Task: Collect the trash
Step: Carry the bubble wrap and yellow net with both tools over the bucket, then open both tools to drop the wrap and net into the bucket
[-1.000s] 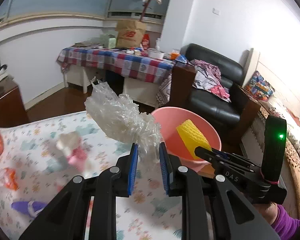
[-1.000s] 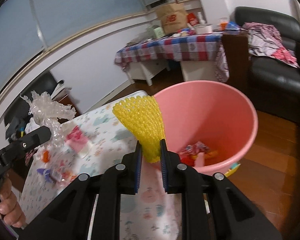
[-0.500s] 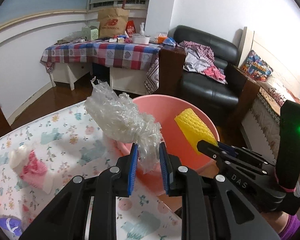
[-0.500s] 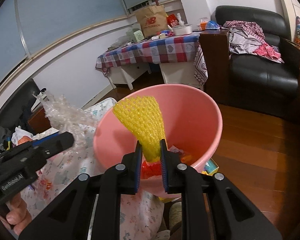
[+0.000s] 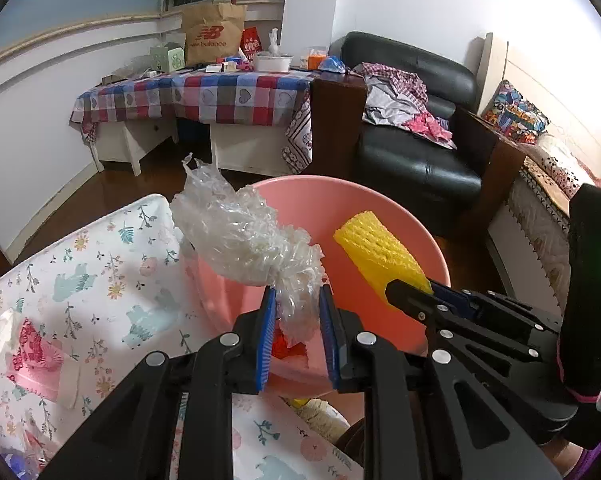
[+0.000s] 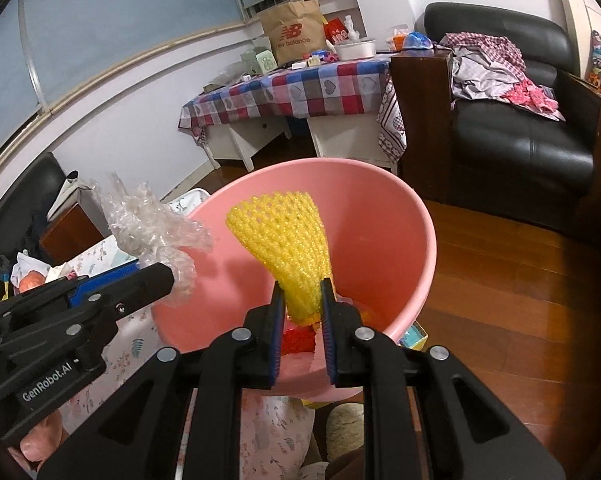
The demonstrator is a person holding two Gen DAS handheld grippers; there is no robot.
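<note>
both loads hung over pink basin (image 6: 416, 240); left gripper (image 5: 296, 312) clamped crumpled plastic wrap (image 5: 240, 236) above near rim; right gripper (image 6: 302, 300) pinched yellow foam net (image 6: 284, 240) nearer basin centre

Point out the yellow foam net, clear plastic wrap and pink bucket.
yellow foam net (image 6: 284, 240), right wrist view, mesh middle.
clear plastic wrap (image 5: 240, 240), left wrist view, crumpled bulk.
pink bucket (image 6: 384, 240), right wrist view, inner wall.

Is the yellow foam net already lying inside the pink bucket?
No, the right tongs are shut on the yellow foam net, holding it above the pink bucket.
</note>
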